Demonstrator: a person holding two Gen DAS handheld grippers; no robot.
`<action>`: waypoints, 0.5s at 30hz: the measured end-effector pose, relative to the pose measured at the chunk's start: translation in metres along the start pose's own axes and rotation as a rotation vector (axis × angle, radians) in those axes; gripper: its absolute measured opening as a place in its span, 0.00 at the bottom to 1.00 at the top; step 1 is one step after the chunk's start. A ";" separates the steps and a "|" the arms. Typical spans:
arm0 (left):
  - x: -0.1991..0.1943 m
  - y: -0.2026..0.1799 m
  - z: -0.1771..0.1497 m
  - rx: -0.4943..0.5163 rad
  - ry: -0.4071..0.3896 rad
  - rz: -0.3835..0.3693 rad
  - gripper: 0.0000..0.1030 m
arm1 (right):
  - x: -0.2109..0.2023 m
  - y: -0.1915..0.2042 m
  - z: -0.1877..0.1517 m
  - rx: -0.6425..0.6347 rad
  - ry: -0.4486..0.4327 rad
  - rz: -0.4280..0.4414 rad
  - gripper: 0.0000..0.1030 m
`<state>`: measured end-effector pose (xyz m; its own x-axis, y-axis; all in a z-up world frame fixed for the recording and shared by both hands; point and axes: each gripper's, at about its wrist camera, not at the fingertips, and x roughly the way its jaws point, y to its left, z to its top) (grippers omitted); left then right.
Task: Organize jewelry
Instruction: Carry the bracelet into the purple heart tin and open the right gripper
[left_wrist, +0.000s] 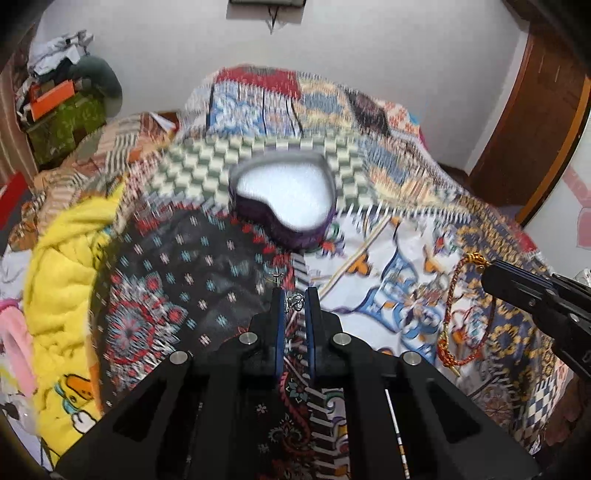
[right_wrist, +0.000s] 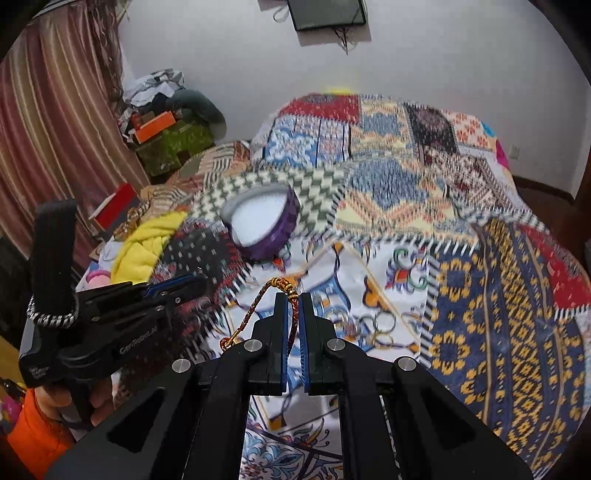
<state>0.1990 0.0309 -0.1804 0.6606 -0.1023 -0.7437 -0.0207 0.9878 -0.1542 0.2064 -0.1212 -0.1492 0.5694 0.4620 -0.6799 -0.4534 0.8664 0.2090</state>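
On the quilt (left_wrist: 406, 236) sits the open heart-shaped box (left_wrist: 284, 199), purple, white inside, ahead of both grippers. I judge it light but stiff, best held by its wall. My right gripper (right_wrist: 294, 301) is closed on the cord bracelet (right_wrist: 258, 306): soft, limp, light, so I hold it near the gold bead. My left gripper (left_wrist: 295, 301) pinches a small silver piece (left_wrist: 295, 302), tiny and easy to drop. Only the left view shows the bracelet's whole loop; only the right shows the hand (right_wrist: 98, 402).
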 end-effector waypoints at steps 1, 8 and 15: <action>-0.006 -0.001 0.003 0.002 -0.017 0.000 0.08 | -0.003 0.002 0.003 -0.003 -0.012 -0.002 0.05; -0.050 -0.001 0.027 0.010 -0.140 -0.001 0.08 | -0.027 0.015 0.033 -0.030 -0.111 -0.017 0.05; -0.074 0.002 0.047 0.025 -0.217 0.013 0.08 | -0.034 0.029 0.056 -0.061 -0.173 -0.026 0.05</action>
<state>0.1852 0.0455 -0.0945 0.8067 -0.0642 -0.5874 -0.0135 0.9918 -0.1269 0.2122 -0.1014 -0.0804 0.6886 0.4703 -0.5520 -0.4750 0.8677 0.1466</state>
